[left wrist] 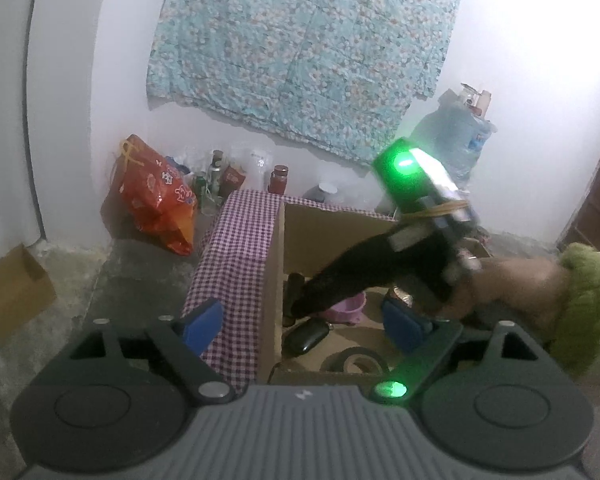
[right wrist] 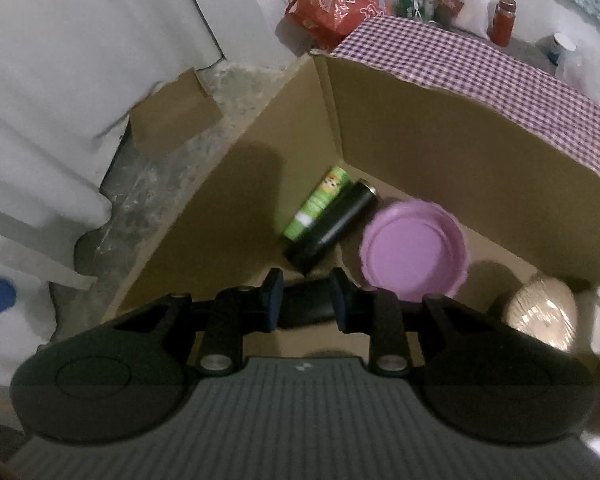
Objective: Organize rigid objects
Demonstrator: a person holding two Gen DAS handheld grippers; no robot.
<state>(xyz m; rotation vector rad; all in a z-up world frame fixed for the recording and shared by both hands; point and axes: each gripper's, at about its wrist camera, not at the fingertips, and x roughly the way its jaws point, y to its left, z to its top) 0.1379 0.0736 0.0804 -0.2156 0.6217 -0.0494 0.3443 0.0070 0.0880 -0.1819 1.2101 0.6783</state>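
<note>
A: Now, right gripper (right wrist: 305,304)?
B: Pinching a black rounded object (right wrist: 306,305) inside the box (right wrist: 440,128), near a pink bowl (right wrist: 414,254).
A: Left gripper (left wrist: 306,320)?
B: Spread, empty, over the box's near rim.

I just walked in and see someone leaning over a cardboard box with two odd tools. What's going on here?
A person is sorting small hard items into a cardboard box. The right gripper reaches down into the box, closed on a dark object whose shape I can't make out. The left gripper hangs open and empty at the box's edge. Already inside lie a green tube, a black cylinder, a purple bowl and a roll of tape.
</note>
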